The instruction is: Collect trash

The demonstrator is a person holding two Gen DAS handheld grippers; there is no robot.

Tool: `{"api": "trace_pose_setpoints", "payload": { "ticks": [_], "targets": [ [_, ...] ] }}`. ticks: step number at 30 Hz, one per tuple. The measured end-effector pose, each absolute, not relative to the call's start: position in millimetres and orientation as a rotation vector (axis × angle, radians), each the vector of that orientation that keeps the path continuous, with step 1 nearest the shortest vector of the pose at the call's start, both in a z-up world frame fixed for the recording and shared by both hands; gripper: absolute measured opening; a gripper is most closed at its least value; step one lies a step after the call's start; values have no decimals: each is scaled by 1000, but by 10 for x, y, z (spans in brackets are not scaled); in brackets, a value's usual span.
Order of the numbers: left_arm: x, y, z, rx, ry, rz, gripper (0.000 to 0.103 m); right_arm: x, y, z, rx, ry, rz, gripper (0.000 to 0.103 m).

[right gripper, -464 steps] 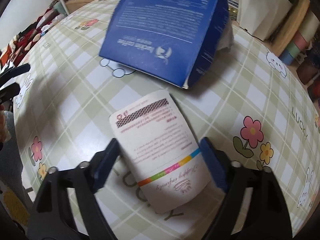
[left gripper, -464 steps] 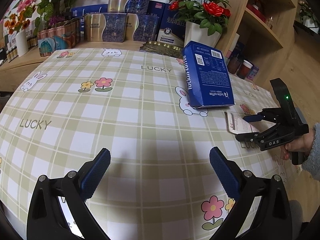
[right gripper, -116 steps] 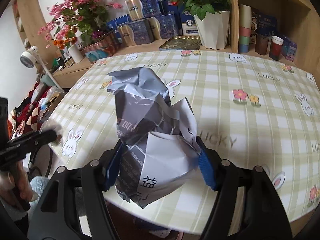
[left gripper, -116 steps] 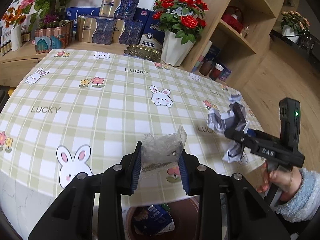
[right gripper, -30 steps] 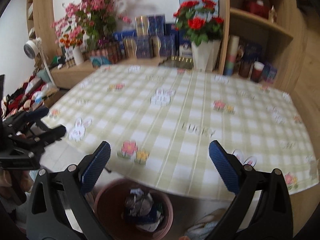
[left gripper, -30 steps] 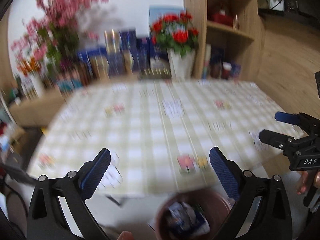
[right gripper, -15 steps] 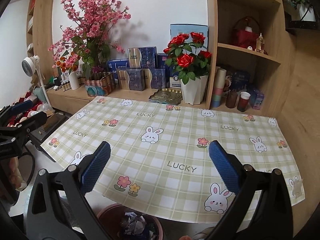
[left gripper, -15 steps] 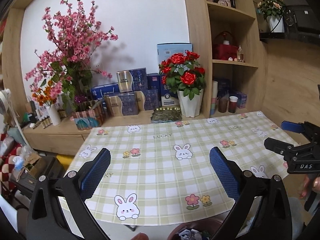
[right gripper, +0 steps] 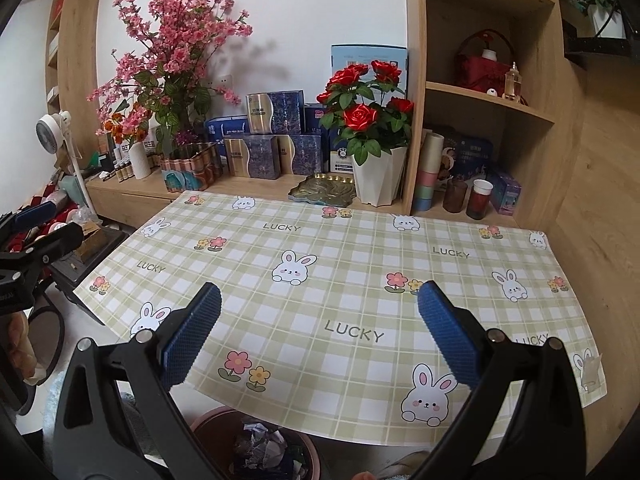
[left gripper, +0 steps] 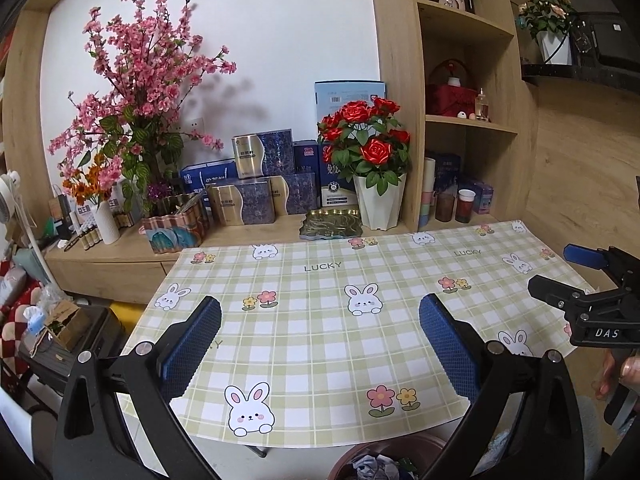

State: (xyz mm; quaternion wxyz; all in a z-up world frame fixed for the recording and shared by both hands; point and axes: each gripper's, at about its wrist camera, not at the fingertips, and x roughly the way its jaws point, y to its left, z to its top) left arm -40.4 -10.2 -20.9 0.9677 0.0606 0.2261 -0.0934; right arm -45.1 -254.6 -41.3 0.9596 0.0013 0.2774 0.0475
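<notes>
A brown round bin (right gripper: 256,446) stands on the floor under the table's near edge, holding crumpled paper and a blue box; its rim (left gripper: 376,460) also shows at the bottom of the left wrist view. My left gripper (left gripper: 320,344) is open and empty, raised above the checked tablecloth (left gripper: 320,336). My right gripper (right gripper: 320,340) is open and empty too, held back from the tablecloth (right gripper: 344,280). Each gripper shows in the other's view: the right gripper (left gripper: 576,276) at the right edge, the left gripper (right gripper: 36,228) at the left edge. No trash lies on the cloth.
A wooden ledge behind the table carries a rose pot (right gripper: 376,176), a pink blossom plant (right gripper: 176,80), gift boxes (right gripper: 272,136) and a green dish (right gripper: 322,190). Shelves with cups (right gripper: 478,200) stand at right. A fan (right gripper: 54,128) and a cluttered black stand (left gripper: 64,340) are at left.
Both grippers have pulled back and up from the bin, so the whole table is in sight. Earlier they held a plastic wrapper and crumpled paper; now both are empty.
</notes>
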Motion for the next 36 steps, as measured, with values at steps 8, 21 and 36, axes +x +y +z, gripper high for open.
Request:
{"api": "trace_pose_setpoints", "payload": {
  "ticks": [8,21,36],
  "targets": [
    [-399,-104,-216,124,459,-191,97,-435,-2541,-435,4,569,96,97],
    [-397,-175,-223,115,468,-207,97,-417,-2552,-448,4,572,93,97],
    [-418,-140,-207,102,465,-193,97,-424,-2522,-420,4,566,101,97]
  ]
}}
